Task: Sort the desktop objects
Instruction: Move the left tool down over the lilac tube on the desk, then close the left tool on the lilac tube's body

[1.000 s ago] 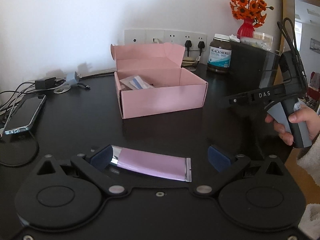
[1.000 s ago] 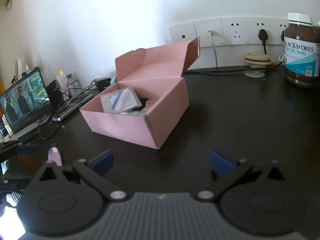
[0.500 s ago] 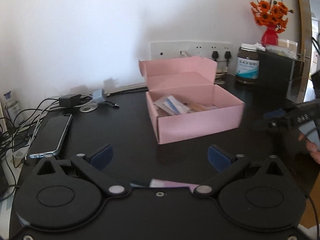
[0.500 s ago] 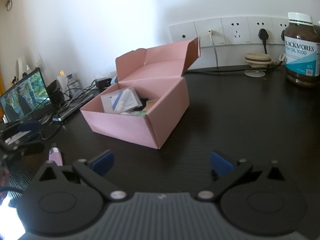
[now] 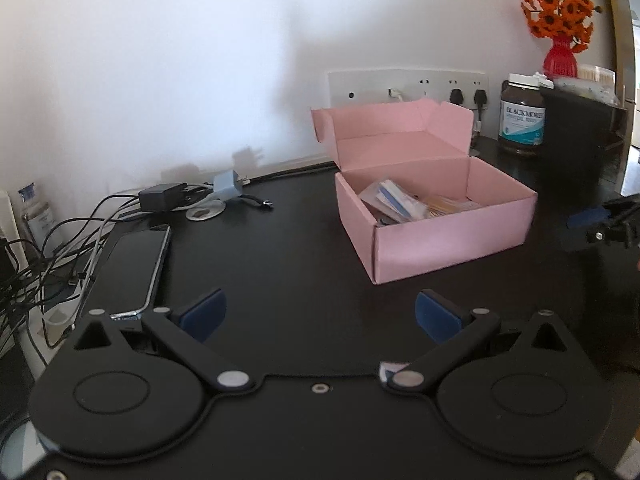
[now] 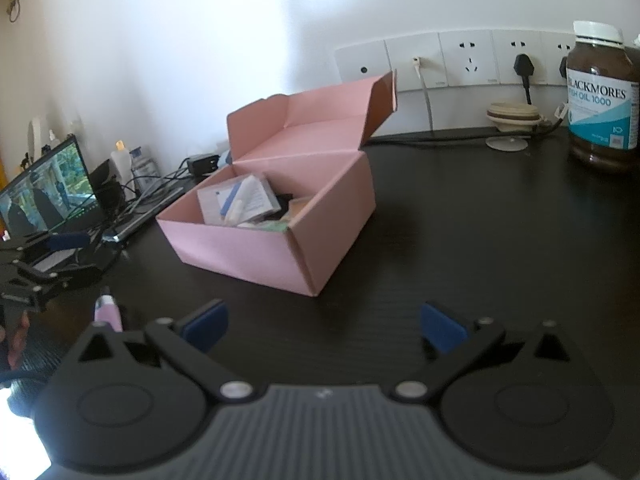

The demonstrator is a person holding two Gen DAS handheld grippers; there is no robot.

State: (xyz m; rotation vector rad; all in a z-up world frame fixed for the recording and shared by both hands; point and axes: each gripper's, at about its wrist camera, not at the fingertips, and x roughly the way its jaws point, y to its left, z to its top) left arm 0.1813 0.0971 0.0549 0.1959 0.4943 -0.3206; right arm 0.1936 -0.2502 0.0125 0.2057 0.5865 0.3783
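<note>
Pink cardboard marks the middle of the dark table [image 5: 304, 248]: an open box [image 5: 436, 216] with its lid folded back toward the wall sockets [image 6: 468, 62], holding packets and small cards. The left gripper [image 5: 318, 314] hangs above the table's near edge with its blue pads spread wide and nothing between them; the box sits ahead of it and to its right, well apart. A pale purple tube [image 6: 107, 312] lies near the front edge, and only a sliver of it shows under the left gripper's body, behind the pads rather than between them. The right gripper [image 6: 324, 322] is likewise spread wide and empty, with the tube off to its left and the box ahead. A phone [image 5: 132, 268] lies by the table's left edge among cables, and a brown supplement bottle [image 6: 602, 96] stands at the back right.
</note>
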